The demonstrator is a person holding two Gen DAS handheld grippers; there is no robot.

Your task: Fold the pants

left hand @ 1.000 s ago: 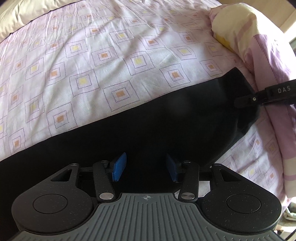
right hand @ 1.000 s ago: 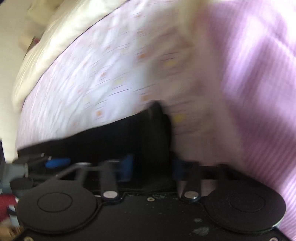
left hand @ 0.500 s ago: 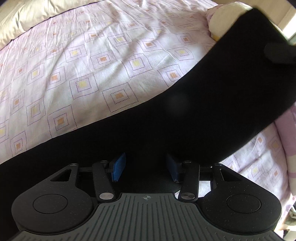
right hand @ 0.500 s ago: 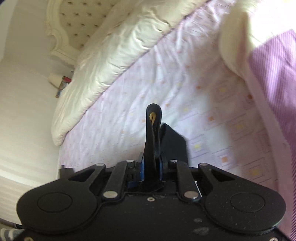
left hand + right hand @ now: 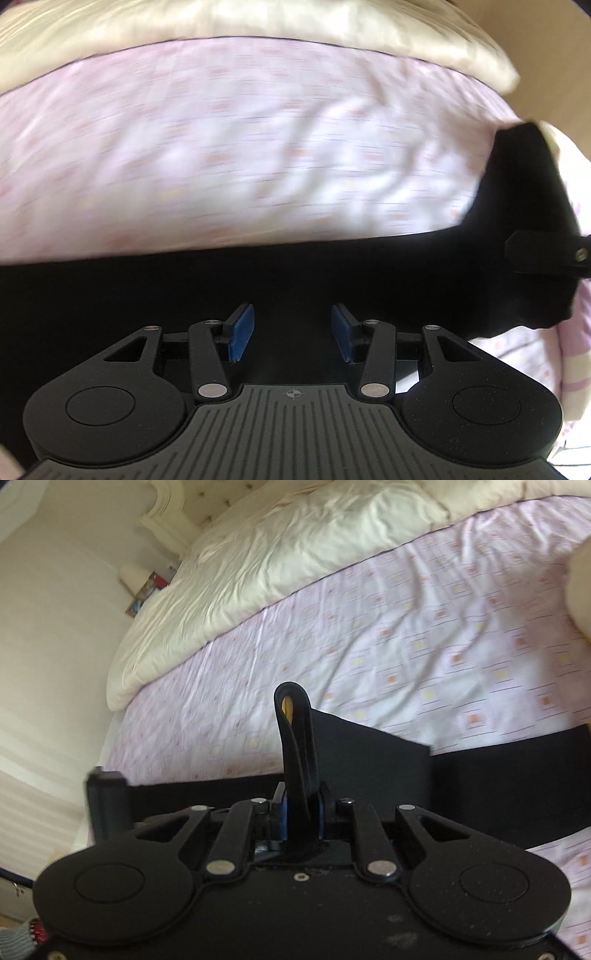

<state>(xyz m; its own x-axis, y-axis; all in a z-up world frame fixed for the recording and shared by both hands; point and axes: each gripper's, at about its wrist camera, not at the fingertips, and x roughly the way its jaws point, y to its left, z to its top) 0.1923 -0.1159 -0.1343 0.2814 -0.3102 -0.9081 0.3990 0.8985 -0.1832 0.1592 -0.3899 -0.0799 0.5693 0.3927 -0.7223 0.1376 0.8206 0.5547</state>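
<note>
Left wrist view: blurred bedsheet [image 5: 258, 166] behind black pants [image 5: 332, 273].

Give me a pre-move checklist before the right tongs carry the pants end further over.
1. Right tongs shut on the black pants: ok, a fold of fabric stands up between the blue pads.
2. Left tongs open above the pants: ok, the pads are apart with nothing between them.
3. Left tongs pinning the cloth: cannot tell, contact is not visible.
4. Landing area on the patterned bedsheet: ok, bare sheet beyond the pants.
5. Cream duvet apart from the pants: ok.
6. Fold edges aligned: cannot tell, the left wrist view is blurred.
</note>
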